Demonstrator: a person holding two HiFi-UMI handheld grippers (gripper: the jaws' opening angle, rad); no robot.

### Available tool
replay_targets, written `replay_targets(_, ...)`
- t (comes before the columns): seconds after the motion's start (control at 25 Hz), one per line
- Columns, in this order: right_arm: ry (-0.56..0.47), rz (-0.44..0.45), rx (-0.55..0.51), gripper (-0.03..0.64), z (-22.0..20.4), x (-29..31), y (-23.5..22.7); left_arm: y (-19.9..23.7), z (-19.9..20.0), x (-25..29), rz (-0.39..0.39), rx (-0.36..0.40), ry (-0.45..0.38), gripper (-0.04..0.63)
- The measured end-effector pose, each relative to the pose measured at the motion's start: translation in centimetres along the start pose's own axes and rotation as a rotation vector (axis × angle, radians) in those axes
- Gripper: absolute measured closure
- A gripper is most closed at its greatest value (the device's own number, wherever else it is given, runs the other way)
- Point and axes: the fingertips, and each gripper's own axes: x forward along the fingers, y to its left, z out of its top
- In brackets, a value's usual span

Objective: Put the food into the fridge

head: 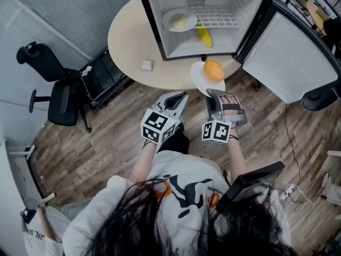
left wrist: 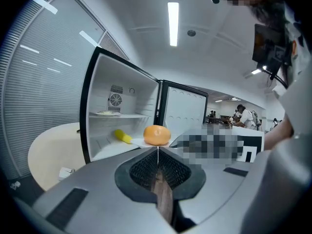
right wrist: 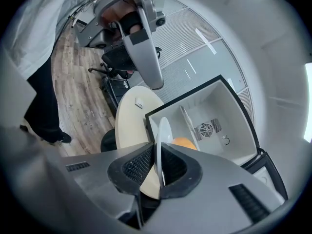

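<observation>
The right gripper (head: 216, 94) is clenched on the near rim of a white plate (head: 201, 80). In the right gripper view its jaws press on the plate's edge (right wrist: 160, 145) from both sides. An orange (head: 213, 70) sits on that plate, toward its far right side. Plate and orange are just outside the fridge (head: 153, 23), in front of its opening, at the near edge of the round table (head: 125, 41).

The left gripper (head: 180, 96) is just to the left of the plate, apart from it. Its jaws are pressed together with nothing between them – the left gripper view shows them meeting in a thin line (left wrist: 158, 151), with the orange (left wrist: 157, 135) beyond.

Inside the fridge, a plate of pale food (head: 179, 21) rests on the shelf at the left, and a yellow item (head: 205, 37) lies on the floor below. The fridge door (head: 285, 57) stands swung open to the right. A small white block (head: 147, 65) lies on the table left of the fridge – an office chair (head: 53, 84) stands far left.
</observation>
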Motion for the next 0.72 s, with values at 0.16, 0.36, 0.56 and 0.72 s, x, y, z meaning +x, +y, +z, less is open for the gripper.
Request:
replay_targets(0.16, 0.011, 0.011, 0.014, 0.579, 0.7, 3.2, -0.8, 3.5, 0.5, 0.9, -0.003, -0.009, 0.004, 0.581)
replay_targets(0.36, 0.046, 0.037, 0.037, 0.579, 1.3, 5.9, -1.7, 7.2, 1.1, 2.0, -0.009, -0.022, -0.006, 0.580)
replay_targets(0.56, 0.056, 0.037, 0.020, 0.580, 1.8, 8.6, -2.3, 9.8, 1.4, 3.0, -0.028, -0.029, -0.003, 0.581)
replay_targets(0.72, 0.083, 0.048, 0.042, 0.578, 2.0, 9.7, -2.7, 11.0, 1.4, 3.7, -0.049, -0.035, -0.003, 0.581)
